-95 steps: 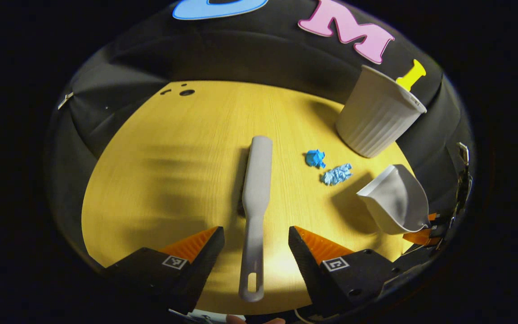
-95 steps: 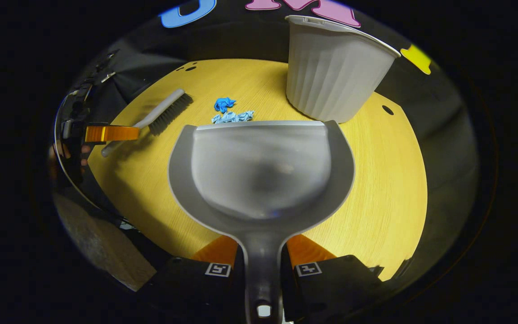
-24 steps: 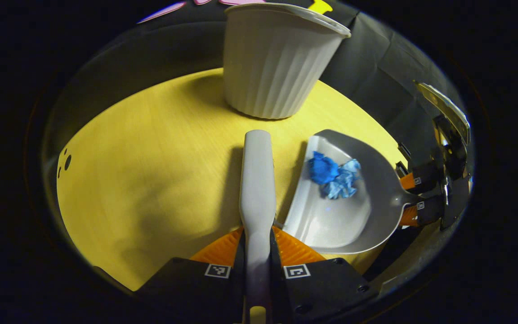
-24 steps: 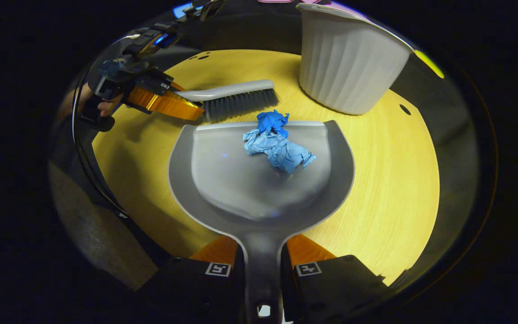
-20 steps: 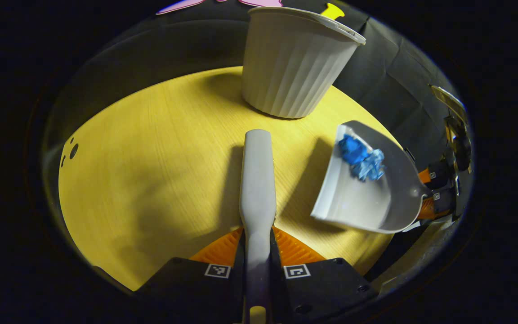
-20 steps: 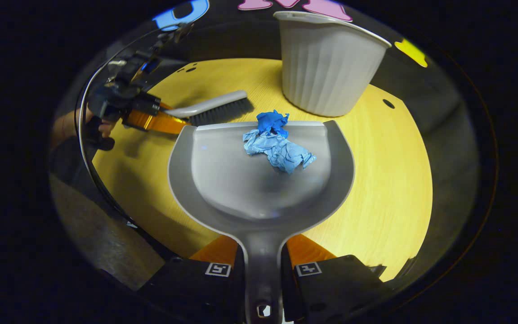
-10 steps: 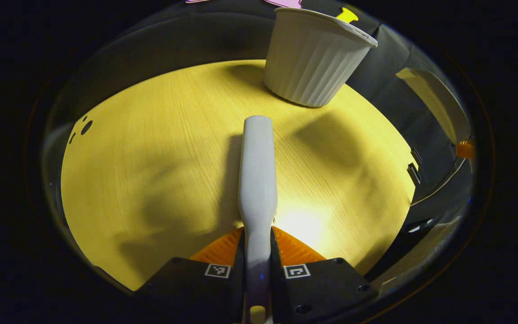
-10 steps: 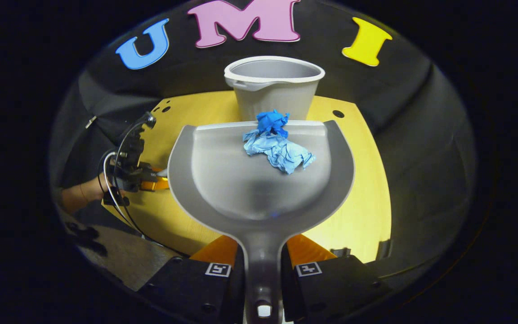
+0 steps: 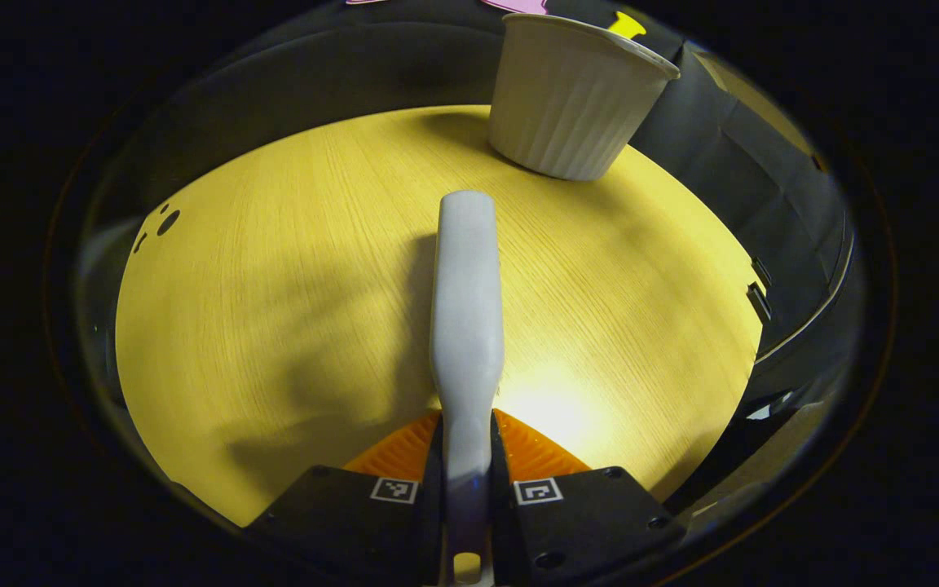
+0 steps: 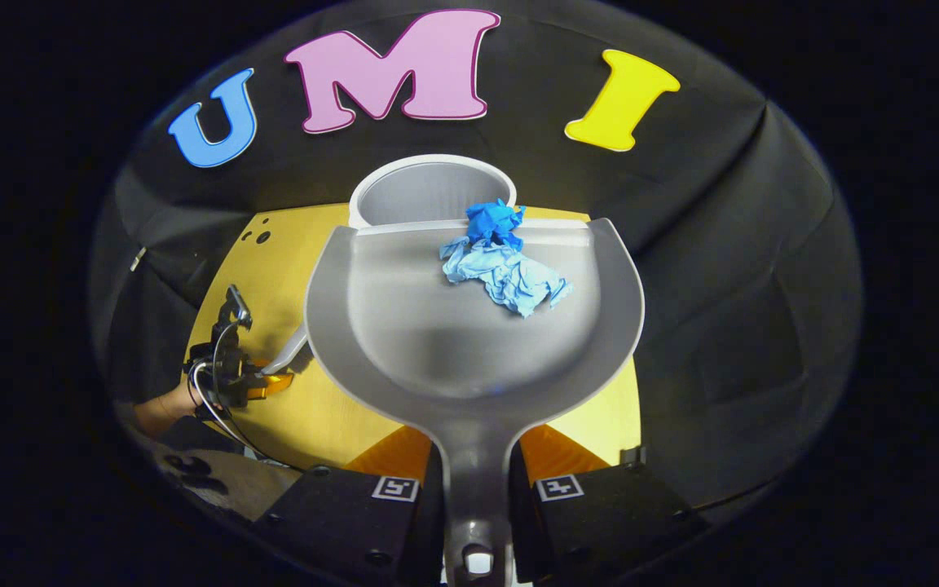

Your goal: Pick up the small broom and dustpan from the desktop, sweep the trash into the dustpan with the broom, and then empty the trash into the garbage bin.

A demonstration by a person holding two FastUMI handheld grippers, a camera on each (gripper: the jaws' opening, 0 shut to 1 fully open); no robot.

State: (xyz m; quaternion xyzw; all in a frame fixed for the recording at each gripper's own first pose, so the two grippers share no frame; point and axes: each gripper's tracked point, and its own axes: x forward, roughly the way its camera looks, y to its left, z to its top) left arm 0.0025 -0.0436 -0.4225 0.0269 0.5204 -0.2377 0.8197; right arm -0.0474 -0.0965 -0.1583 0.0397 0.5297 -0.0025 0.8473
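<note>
Left gripper view: left gripper (image 9: 466,456) is clenched on the small broom (image 9: 466,302), both fingers (image 9: 401,444) pressing the handle w/ no gap. Broom's pale back runs straight away from the camera, over the yellow wood-grain desk (image 9: 274,277); can't tell if the bristles touch the desk, they're hidden under the back. Garbage bin (image 9: 571,98), white w/ ribbed sides, stands upright at the far edge of the desk, right of the broom's tip & well apart from it. Small round holes (image 9: 161,225) sit in the desk at far left.

Right gripper view: right gripper (image 10: 478,481) is clenched on the dustpan (image 10: 412,326) handle, fingers tight on both sides of it. Pan is held high over the desk (image 10: 306,416), its front lip touching the near rim of the garbage bin (image 10: 421,189) in the picture; bin's open mouth shows just beyond the lip. Trash lies in the pan near the lip, right of centre: a dark blue paper wad (image 10: 492,222) farthest out & a light blue paper wad (image 10: 510,277) touching it on the near side. Down at the left, the left gripper (image 10: 270,381) w/ a person's hand (image 10: 161,408) behind it holds the small broom (image 10: 290,356) low by the desk; most of the broom is hidden behind the pan.
</note>
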